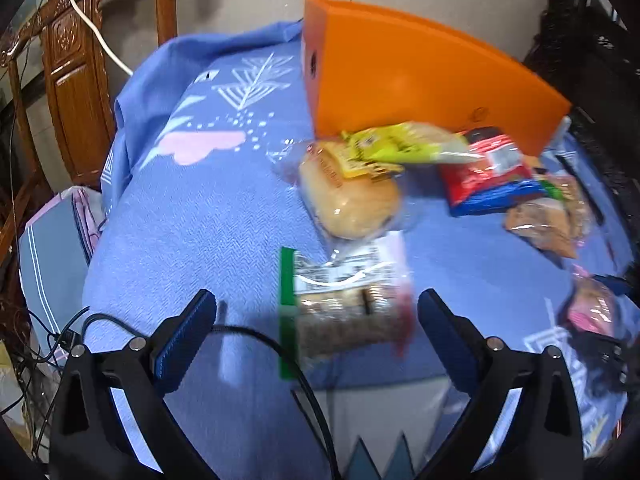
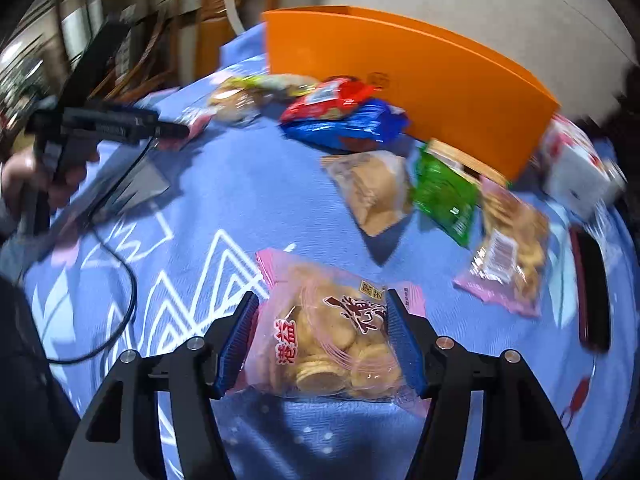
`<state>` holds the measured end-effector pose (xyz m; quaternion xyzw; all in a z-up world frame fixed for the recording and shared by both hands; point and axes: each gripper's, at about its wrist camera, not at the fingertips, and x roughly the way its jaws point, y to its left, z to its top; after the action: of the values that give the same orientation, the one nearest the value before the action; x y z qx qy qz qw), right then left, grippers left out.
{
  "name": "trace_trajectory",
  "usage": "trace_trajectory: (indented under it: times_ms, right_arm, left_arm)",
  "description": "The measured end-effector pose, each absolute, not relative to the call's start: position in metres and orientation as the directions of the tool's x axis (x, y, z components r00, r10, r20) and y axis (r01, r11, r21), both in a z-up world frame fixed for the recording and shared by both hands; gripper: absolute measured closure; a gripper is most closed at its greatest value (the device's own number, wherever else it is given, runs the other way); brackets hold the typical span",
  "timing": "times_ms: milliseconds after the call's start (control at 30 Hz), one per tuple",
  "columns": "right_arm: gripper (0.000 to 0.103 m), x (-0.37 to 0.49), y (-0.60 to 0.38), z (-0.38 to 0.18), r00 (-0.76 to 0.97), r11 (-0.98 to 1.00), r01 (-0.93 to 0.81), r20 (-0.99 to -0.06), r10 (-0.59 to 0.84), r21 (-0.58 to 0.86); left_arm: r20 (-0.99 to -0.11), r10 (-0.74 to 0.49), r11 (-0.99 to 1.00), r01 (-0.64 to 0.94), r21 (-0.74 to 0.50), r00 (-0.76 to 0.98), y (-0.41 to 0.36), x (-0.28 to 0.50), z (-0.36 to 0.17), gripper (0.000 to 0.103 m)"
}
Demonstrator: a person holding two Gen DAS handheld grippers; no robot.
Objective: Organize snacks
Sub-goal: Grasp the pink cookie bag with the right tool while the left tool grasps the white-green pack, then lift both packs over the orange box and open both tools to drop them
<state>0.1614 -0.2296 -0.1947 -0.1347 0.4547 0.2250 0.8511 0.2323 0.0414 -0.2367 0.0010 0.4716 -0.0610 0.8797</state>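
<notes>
Pink-edged biscuit bag (image 2: 324, 340) lies on the blue-covered surface (image 2: 248, 200) between the pads of the right hand-held gripper (image 2: 320, 340), both pads touching its sides, while the left hand-held gripper (image 1: 316, 332) stands wide open over a green-edged packet (image 1: 340, 304), near the orange box (image 1: 420, 72).

Bright indoor light is glaring off snack wrappers (image 1: 348, 312), motion blur is smearing both fisheye views, and dark corners are curving inward.
</notes>
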Motion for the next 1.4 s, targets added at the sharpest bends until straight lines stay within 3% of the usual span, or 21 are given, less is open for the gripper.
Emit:
trace_trajectory:
  times_ms: [100,167,233,267,667,1167,1400]
  right_arm:
    - [0.039,0.158,-0.229,-0.195,0.522,0.909,-0.415,-0.824,0.219,-0.021]
    - [0.039,0.157,-0.23,-0.194,0.535,0.933,-0.36,-0.822,0.195,-0.014]
    - [0.039,0.155,-0.232,-0.194,0.549,0.951,-0.31,-0.817,0.177,-0.002]
    - [0.039,0.153,-0.233,-0.193,0.558,0.958,-0.285,-0.811,0.173,0.008]
    - [0.053,0.148,-0.254,-0.186,0.62,0.987,-0.121,-0.768,0.16,0.107]
    - [0.053,0.13,-0.261,-0.147,0.734,0.982,-0.096,-0.654,0.181,0.163]
    - [0.053,0.127,-0.26,-0.129,0.765,0.98,-0.11,-0.615,0.191,0.167]
  left_arm:
    - [-0.833,-0.085,0.993,0.111,-0.029,0.547,0.037,0.236,-0.245,0.008]
    - [-0.823,-0.068,0.992,0.125,0.003,0.564,0.034,0.233,-0.246,0.023]
    - [-0.814,-0.102,0.987,0.161,-0.01,0.572,0.03,0.228,-0.242,0.049]
    - [-0.812,-0.116,0.985,0.174,-0.018,0.572,0.029,0.226,-0.24,0.051]
    - [-0.698,-0.282,0.956,0.252,-0.148,0.658,0.036,0.191,-0.197,0.054]
    - [-0.566,-0.378,0.924,0.337,-0.18,0.733,0.025,0.158,-0.133,0.054]
    - [-0.545,-0.383,0.922,0.344,-0.176,0.746,0.02,0.159,-0.117,0.054]
